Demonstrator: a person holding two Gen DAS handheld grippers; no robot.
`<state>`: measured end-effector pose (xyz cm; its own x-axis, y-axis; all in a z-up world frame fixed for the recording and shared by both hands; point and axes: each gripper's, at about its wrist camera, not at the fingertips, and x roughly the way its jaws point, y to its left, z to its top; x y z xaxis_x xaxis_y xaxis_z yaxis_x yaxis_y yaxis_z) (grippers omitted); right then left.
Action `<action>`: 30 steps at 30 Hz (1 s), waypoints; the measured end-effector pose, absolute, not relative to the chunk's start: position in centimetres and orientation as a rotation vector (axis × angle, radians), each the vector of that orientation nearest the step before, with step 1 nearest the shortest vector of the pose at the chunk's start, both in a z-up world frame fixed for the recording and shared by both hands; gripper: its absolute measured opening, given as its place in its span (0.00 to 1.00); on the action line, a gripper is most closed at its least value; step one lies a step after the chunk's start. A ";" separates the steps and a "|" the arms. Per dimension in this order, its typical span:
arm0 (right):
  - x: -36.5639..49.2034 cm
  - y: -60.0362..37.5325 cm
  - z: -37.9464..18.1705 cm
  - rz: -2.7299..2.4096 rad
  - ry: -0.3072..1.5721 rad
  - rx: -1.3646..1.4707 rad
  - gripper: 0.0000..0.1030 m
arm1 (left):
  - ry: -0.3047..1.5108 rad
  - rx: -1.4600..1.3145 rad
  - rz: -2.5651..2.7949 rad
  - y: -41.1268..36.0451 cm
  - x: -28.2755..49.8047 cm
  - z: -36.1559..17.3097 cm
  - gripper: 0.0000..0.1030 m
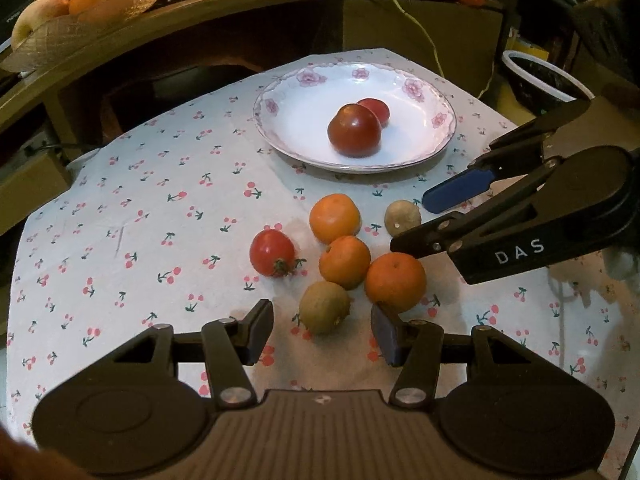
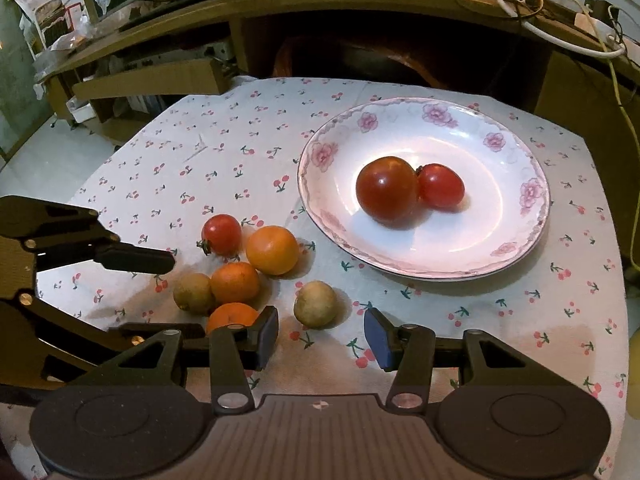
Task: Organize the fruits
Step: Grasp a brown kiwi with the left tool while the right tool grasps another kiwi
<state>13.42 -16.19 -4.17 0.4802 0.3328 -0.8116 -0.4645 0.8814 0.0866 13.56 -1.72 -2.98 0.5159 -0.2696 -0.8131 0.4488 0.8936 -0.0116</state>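
Both the left gripper (image 1: 322, 330) and the right gripper (image 2: 321, 336) were spread apart and empty. The kiwi (image 2: 315, 304) lay on the tablecloth (image 2: 224, 152) just before the right one, near the plate (image 2: 532, 224). It looked light and soft, so it should be held gently across its middle.

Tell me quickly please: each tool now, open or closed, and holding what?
Left tool: open, holding nothing; a kiwi lies just ahead of it.
Right tool: open, holding nothing.

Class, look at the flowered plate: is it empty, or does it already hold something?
Not empty. The plate holds two tomatoes, a larger dark one touching a smaller red one. The other fruits lie outside it, on the cloth.
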 end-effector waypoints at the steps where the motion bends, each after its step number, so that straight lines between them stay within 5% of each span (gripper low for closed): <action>1: 13.5 -16.2 -4.2 0.489 0.952 -0.154 0.49 | 0.934 0.209 -0.437 -1.7 13.6 -3.0 0.57; 9: 13.3 -15.7 -4.4 0.497 0.934 -0.205 0.48 | 0.928 0.234 -0.434 -1.9 13.3 -3.3 0.50; 16: 13.3 -15.2 -4.4 0.507 0.933 -0.202 0.24 | 0.922 0.210 -0.423 -2.2 13.9 -3.6 0.42; 20: 13.2 -15.3 -4.2 0.501 0.936 -0.204 0.24 | 0.929 0.221 -0.427 -2.6 13.6 -3.4 0.32; 30: 12.2 -16.9 -3.3 0.510 0.936 -0.189 0.24 | 0.942 0.220 -0.452 -2.0 12.6 -2.8 0.32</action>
<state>12.23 -16.91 -3.32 0.4852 0.3361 -0.8072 -0.4963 0.8659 0.0622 12.65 -1.96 -2.75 0.5037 -0.2770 -0.8183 0.4653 0.8850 -0.0132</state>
